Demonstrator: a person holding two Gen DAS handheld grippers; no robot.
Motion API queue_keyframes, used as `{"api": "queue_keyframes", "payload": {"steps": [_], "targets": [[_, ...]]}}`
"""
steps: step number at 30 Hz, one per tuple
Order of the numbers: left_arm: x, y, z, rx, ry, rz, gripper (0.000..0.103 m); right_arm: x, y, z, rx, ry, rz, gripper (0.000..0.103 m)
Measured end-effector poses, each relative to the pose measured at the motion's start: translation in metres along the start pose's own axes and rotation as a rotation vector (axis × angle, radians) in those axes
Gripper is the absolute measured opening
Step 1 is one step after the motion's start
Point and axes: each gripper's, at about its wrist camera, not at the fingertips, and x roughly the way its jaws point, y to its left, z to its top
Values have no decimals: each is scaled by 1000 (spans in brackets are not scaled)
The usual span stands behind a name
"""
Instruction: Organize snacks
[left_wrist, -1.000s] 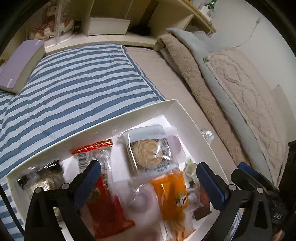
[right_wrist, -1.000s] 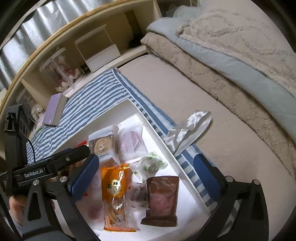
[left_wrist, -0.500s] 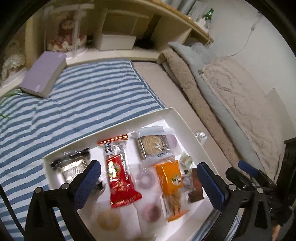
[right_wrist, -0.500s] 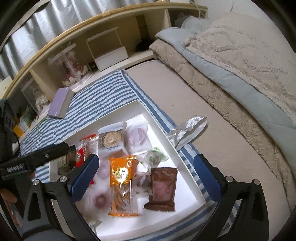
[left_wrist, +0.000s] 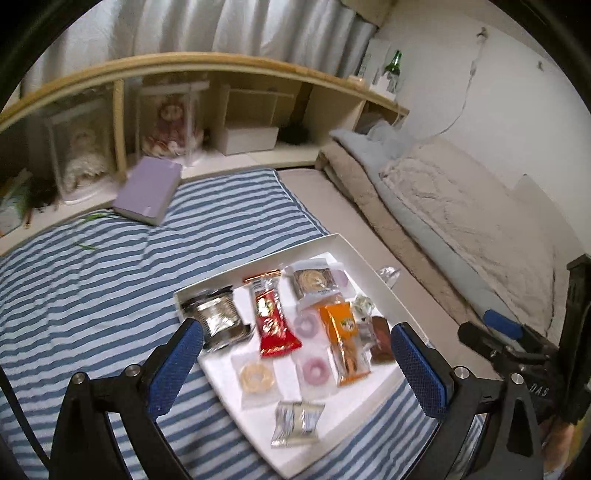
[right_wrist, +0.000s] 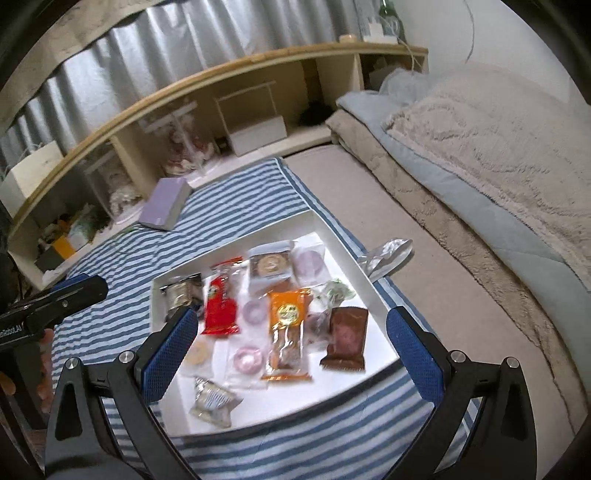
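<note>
Nearly done, I judge: snacks fill the white tray (right_wrist: 364, 275) on the bed, one silver wrapper (right_wrist: 386, 253) lies outside, both my claws (left_wrist: 295, 363) (right_wrist: 288, 356) open, empty.

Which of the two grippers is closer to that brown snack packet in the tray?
Right, I'd judge. The right gripper hangs over the tray's right half, the brown packet just inside its right finger. The left gripper hangs further left; the packet sits at its right finger's edge.

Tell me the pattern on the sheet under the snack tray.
Blue and white stripes on the sheet, clearest in the left wrist view.
</note>
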Motion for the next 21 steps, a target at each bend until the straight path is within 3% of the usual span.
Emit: {"api": "queue_keyframes", "payload": {"steps": [10, 21], "targets": [[-96, 3, -68, -32, -56, 82, 101, -64, 25, -29, -48, -74, 33, 103], [-148, 14, -146, -91, -72, 158, 103, -89, 58, -83, -130, -116, 45, 103]]}}
